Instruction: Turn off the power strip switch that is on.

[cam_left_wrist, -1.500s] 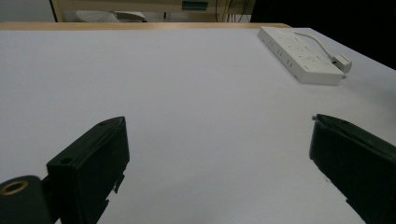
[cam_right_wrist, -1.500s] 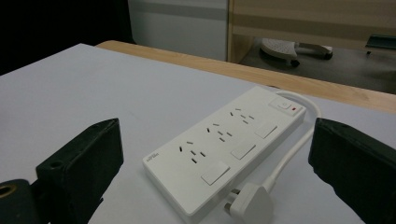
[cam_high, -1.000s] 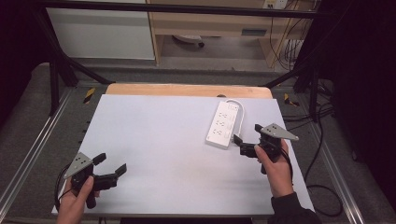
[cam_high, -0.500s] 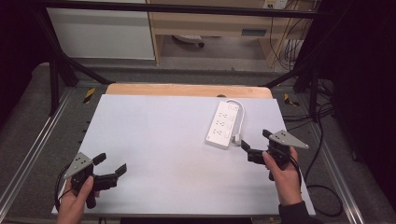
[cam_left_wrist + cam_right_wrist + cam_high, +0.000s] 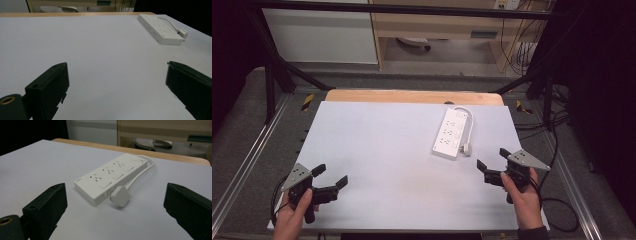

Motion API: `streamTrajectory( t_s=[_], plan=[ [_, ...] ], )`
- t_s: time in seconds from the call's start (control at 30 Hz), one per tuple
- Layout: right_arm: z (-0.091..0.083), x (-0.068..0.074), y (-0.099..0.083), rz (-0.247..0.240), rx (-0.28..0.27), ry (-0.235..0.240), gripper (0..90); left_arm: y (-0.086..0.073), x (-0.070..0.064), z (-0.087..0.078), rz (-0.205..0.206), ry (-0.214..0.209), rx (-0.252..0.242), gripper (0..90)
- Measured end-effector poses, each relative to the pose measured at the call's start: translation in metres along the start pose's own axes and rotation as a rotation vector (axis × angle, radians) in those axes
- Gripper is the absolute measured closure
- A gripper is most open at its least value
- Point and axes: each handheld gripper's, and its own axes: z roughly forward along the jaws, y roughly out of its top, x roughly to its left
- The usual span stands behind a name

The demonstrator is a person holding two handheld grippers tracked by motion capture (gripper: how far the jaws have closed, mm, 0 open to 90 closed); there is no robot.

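Observation:
A white power strip (image 5: 453,133) (image 5: 112,175) (image 5: 160,28) lies flat on the right half of the white table top (image 5: 392,160), its cord looped back and its white plug (image 5: 467,148) (image 5: 120,197) resting beside its near end. My right gripper (image 5: 493,159) (image 5: 113,212) is open, held just off the strip's near right corner, apart from it, nothing between its jaws. At the near left of the table my left gripper (image 5: 331,176) (image 5: 117,86) is open too, over bare table.
A wooden strip (image 5: 412,96) runs along the table's far edge. Metal rails (image 5: 247,165) flank the table. A pale wooden cabinet (image 5: 447,25) and a white panel (image 5: 319,35) stand behind. Cables (image 5: 557,215) trail on the floor to the right.
My right gripper has drawn back toward the near right edge, away from the power strip. The left gripper has stayed where it was.

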Motion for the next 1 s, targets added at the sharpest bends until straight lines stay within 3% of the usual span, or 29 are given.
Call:
streamTrajectory(
  t_s=[0.43,1.0],
  plan=[
    [-0.001,-0.01,-0.014,0.02,0.022,-0.001,5.5,0.0,0.0,0.0,0.001,0.0,0.002,4.9],
    [0.025,-0.006,-0.037,-0.006,0.173,0.038,4.8,0.0,-0.001,0.001,0.008,-0.004,0.007,4.9]
  ],
)
